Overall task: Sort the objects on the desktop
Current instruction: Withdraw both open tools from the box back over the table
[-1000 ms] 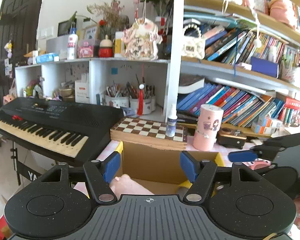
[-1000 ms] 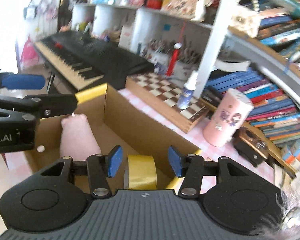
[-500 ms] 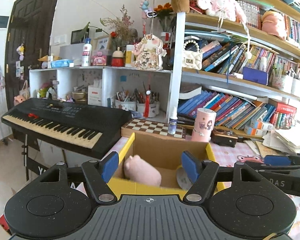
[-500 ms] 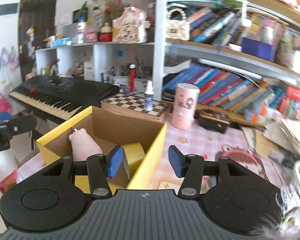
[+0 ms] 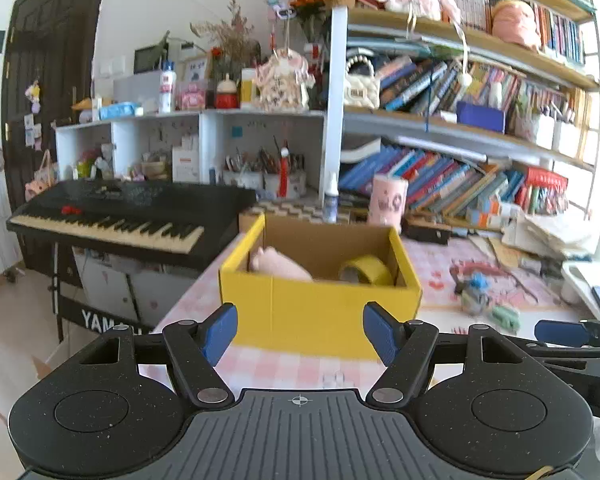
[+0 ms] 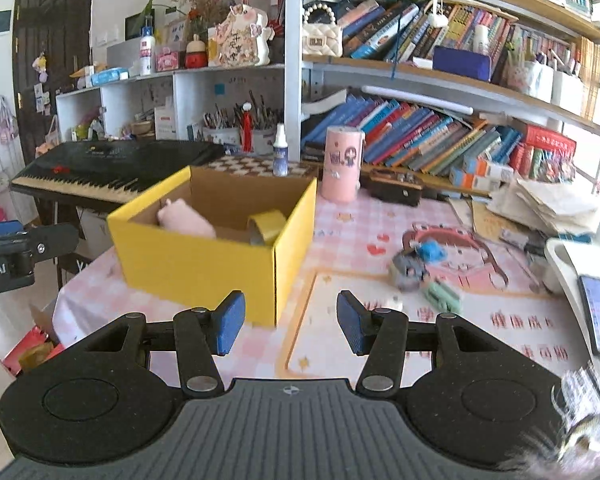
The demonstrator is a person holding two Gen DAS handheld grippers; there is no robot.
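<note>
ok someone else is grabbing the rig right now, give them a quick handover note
Left gripper: open, holding nothing, in front of the yellow box.
Right gripper: open, holding nothing, near the box's right corner.
In the box: a pink plush toy on the left and a roll of yellow tape on the right.
Not yet sorted, on the pink mat to the right of the box: a small blue and grey toy and a green item beside it; both are too blurred to identify further.
Next, probably: pick one of those with the right gripper, which is nearer, and put it in the box.
</note>
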